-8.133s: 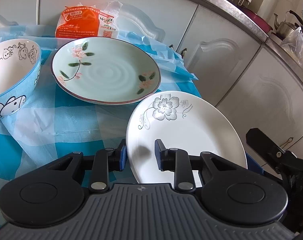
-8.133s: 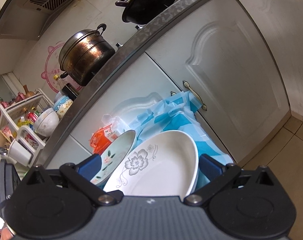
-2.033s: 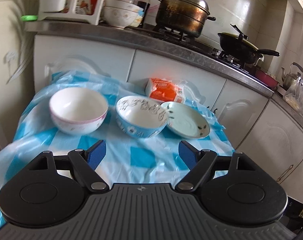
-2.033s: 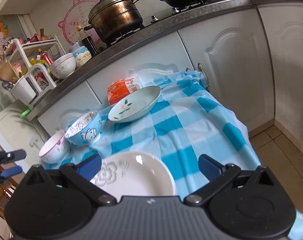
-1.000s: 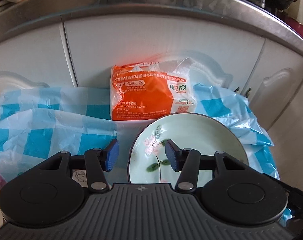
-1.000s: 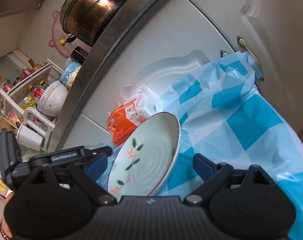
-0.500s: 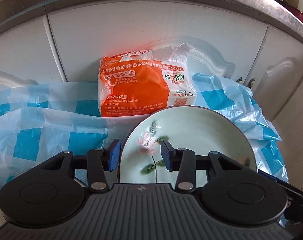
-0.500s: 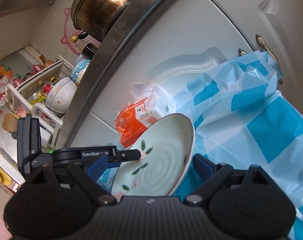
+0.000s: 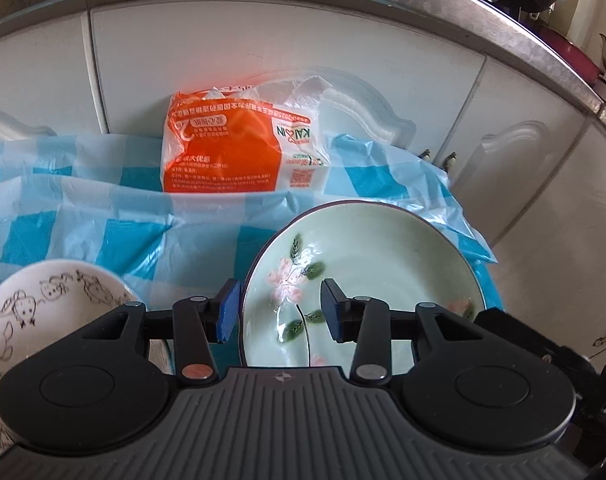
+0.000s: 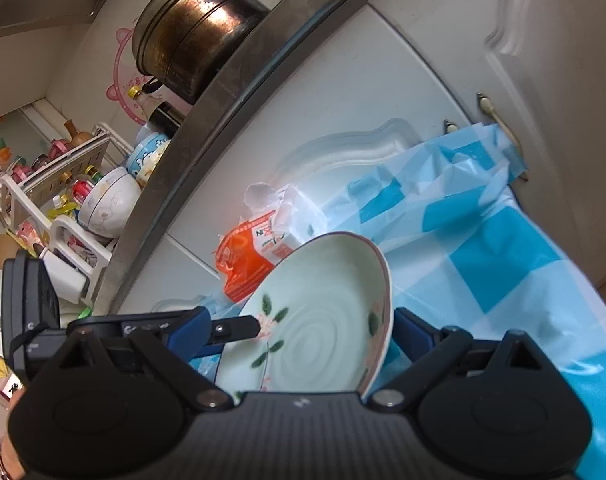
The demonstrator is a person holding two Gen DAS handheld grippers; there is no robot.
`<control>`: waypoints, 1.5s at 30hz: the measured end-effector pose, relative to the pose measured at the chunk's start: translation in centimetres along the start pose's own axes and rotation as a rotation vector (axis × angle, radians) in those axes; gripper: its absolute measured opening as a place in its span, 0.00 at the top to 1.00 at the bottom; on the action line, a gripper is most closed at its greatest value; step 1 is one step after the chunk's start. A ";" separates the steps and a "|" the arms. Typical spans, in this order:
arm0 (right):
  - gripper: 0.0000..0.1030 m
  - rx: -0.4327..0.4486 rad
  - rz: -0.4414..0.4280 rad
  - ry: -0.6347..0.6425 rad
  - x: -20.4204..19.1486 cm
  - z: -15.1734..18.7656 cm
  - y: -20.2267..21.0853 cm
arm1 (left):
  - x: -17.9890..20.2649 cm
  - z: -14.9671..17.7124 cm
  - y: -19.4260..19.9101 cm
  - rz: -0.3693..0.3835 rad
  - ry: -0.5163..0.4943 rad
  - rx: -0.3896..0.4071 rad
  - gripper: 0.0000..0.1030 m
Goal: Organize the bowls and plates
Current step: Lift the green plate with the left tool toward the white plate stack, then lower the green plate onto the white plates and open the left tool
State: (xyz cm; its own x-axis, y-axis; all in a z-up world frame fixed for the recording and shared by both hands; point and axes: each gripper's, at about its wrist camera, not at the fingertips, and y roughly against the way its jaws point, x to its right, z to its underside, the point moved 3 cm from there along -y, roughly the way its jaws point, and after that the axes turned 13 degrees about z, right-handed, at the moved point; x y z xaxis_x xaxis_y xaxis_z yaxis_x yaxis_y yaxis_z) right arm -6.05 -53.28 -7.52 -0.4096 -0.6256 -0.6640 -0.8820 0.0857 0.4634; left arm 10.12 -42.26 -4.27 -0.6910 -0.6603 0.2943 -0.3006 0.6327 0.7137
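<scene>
The plate is pale green with pink flowers, dark green leaves and a dark rim. The cloth is blue-and-white check, the bag orange and white. The bowl is white inside with black line drawings.

Close wrist views (shared green plate)

The plate sits on the tablecloth, with the bowl to its left. The packet stands behind them, against the cupboard doors. Up on the counter sits 1 pot
</scene>
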 end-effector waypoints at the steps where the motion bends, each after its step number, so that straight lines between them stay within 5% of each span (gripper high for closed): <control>1: 0.06 0.004 -0.002 -0.004 0.0 0.0 0.4 | 0.2 0.3 0.2 0.004 0.005 0.000 0.54; 23: 0.06 0.064 0.016 -0.049 -2.6 1.9 9.6 | 3.2 6.0 9.9 0.119 0.074 0.032 0.54; 37: 0.06 0.073 0.008 -0.093 -3.9 7.8 17.2 | 5.0 13.8 18.8 0.148 0.079 0.078 0.54; 45: 0.06 0.088 0.014 -0.087 -4.8 11.1 20.3 | 4.2 18.2 20.1 0.148 0.136 0.079 0.54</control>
State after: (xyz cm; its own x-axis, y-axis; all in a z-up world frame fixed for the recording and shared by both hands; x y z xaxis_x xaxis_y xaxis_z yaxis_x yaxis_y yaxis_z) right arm -24.59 -39.95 -1.47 -0.4375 -0.5548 -0.7077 -0.8914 0.1641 0.4224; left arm -10.75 -24.96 -0.29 -0.6378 -0.6029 0.4792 -0.2567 0.7531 0.6057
